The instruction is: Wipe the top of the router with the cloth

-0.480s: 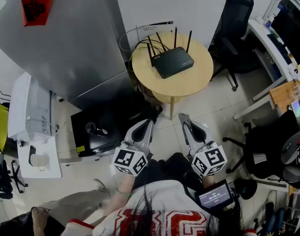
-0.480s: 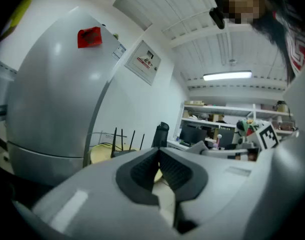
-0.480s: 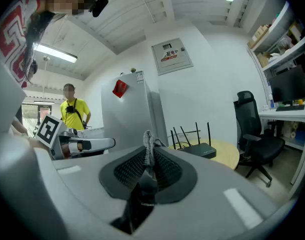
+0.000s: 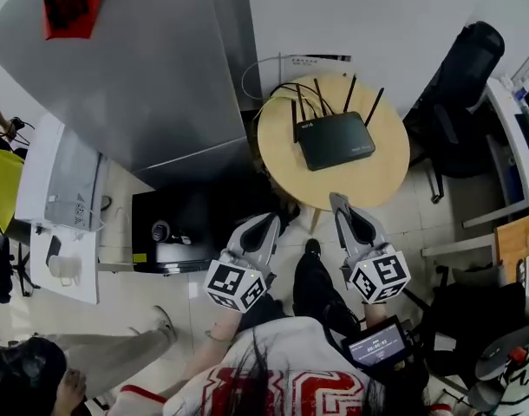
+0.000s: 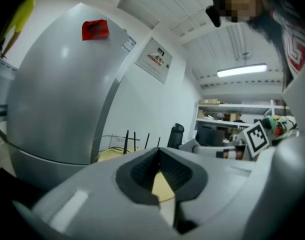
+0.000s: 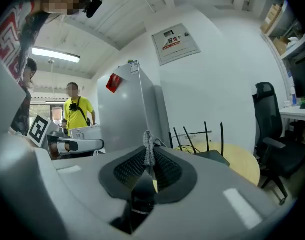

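The black router (image 4: 335, 140) with several upright antennas lies on a round wooden table (image 4: 377, 185). Both grippers hover short of the table's near edge, above the floor. My right gripper (image 4: 338, 201) is shut on a thin grey strip of cloth (image 6: 149, 145) that sticks up between its pads. In the right gripper view the router (image 6: 211, 156) lies ahead and to the right. My left gripper (image 4: 271, 224) is shut with nothing in it. Over its jaws, the left gripper view shows the router's antennas (image 5: 134, 141). The cloth does not show in the head view.
A tall grey fridge (image 4: 134, 76) stands left of the table, with a black safe (image 4: 165, 232) on the floor below it. Cables (image 4: 273, 81) loop behind the router. A black office chair (image 4: 468, 76) is at the right. A person in yellow (image 6: 76, 111) stands in the background.
The table and router now lie closer to both grippers and further right in the head view. Both grippers stay shut.
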Tool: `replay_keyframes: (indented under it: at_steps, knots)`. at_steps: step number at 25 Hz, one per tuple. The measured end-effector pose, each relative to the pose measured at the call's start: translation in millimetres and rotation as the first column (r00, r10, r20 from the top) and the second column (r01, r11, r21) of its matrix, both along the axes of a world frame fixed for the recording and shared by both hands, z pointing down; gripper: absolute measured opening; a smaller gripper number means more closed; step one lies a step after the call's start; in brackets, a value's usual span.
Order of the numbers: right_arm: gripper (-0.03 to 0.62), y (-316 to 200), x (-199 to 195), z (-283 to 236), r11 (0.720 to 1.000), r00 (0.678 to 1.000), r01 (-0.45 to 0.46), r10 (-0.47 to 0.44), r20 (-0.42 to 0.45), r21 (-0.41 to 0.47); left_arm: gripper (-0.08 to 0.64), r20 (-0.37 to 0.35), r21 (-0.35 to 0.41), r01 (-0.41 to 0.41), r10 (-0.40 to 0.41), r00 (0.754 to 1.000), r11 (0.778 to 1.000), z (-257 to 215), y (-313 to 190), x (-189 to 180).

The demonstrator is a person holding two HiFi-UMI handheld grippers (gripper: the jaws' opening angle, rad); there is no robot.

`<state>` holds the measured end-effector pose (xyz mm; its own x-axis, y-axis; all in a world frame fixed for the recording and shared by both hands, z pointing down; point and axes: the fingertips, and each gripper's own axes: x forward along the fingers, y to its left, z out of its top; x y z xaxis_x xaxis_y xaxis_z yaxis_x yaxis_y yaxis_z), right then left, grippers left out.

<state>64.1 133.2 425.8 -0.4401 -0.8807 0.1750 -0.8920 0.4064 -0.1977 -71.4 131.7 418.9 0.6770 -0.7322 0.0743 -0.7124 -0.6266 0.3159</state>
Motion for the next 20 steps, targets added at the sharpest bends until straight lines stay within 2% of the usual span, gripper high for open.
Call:
replay_keyframes:
  at_steps: [7, 11, 15, 20]
  knots:
    - [0.043, -97, 23, 18, 0.986, 0.986, 0.164, -0.164, -0.013, -0.035, 0.0, 0.006, 0.036, 0.126, -0.127, 0.992, 0.991, -8, -79, 38]
    - [0.043, -141, 31, 32, 0.974, 0.973, 0.224, -0.227, -0.053, -0.044, 0.0, 0.027, 0.027, 0.14, -0.141, 0.99, 0.99, -6, -104, 56]
    - [0.043, -176, 34, 53, 0.96, 0.961, 0.266, -0.271, -0.056, -0.087, 0.0, 0.069, -0.009, 0.185, -0.184, 0.98, 0.983, 3, -118, 54]
    - [0.043, -212, 23, 80, 0.937, 0.942, 0.315, -0.328, -0.074, -0.149, 0.0, 0.084, -0.027, 0.219, -0.217, 0.973, 0.975, 11, -131, 43]
